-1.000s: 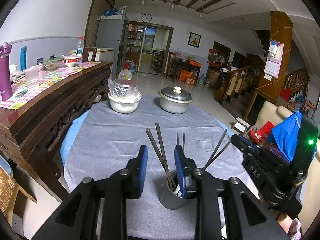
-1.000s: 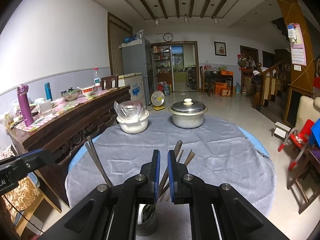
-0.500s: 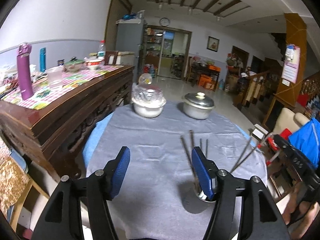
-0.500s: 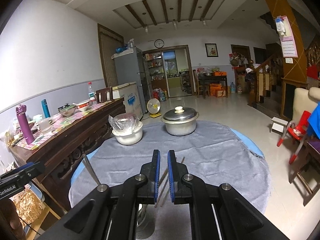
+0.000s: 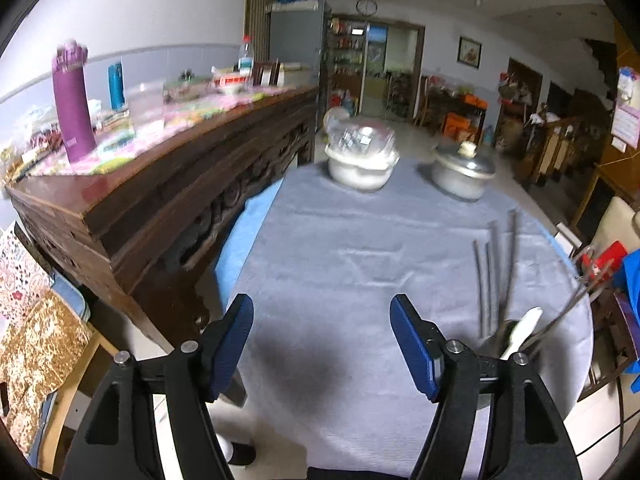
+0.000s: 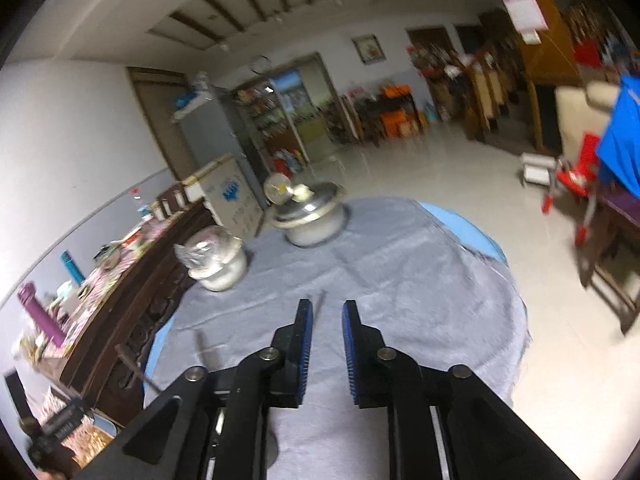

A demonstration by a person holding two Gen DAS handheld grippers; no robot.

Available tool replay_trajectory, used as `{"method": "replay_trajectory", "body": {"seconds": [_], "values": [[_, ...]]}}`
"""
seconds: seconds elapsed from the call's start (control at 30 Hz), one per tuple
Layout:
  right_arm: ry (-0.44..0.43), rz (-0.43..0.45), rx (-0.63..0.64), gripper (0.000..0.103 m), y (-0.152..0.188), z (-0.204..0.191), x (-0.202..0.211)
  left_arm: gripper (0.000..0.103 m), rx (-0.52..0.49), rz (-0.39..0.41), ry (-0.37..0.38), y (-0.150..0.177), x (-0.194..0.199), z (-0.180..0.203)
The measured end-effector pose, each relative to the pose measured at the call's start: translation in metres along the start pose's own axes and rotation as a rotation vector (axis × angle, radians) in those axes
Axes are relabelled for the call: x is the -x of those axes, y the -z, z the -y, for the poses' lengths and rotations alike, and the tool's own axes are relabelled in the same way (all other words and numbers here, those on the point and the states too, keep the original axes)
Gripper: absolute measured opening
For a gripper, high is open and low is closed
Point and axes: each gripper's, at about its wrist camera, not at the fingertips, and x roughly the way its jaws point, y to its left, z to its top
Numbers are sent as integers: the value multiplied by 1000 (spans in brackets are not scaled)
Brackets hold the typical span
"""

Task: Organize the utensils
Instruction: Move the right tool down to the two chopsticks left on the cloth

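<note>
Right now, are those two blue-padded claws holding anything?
No. The left gripper gapes wide over bare grey tablecloth; the right gripper is parted, nothing between its pads.

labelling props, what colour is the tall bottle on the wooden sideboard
Purple (magenta-tinted). The tall bottle shows best in the left wrist view, standing upright on the sideboard.

Right gripper (image 6: pixel 325 312) w/ blue-padded fingers slightly apart, nothing between them, tilted over a round table w/ grey cloth (image 6: pixel 420 280). A thin chopstick (image 6: pixel 319 307) pokes up just beside the left finger, more blurred sticks (image 6: pixel 206 350) further left; cup holding them mostly hidden under the gripper. Far side of table: lidded metal pot (image 6: pixel 314 220) and a plastic-covered white bowl (image 6: pixel 218 264) standing apart, dark wood sideboard (image 6: pixel 132 300) along the left w/ a purple bottle (image 6: pixel 40 312) on it.
</note>
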Motion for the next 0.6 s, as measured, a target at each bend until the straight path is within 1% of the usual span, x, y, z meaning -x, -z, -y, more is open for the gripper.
{"method": "replay_trajectory", "body": {"seconds": [0.13, 0.23, 0.4, 0.5, 0.6], "values": [[-44, -143, -58, 22, -2, 21, -34, 71, 2, -68, 0, 3, -29, -11], [-45, -234, -64, 22, 5, 26, -66, 71, -14, -104, -4, 3, -49, -13], [-55, -420, -62, 22, 22, 24, -130, 71, -48, -182, 2, 6, -89, -12], [-43, -484, -31, 22, 27, 14, -164, 71, -72, -214, 2, 3, -111, -8], [-38, -528, -15, 22, 26, 6, -191, 71, -92, -236, -3, -2, -128, -4]]}}
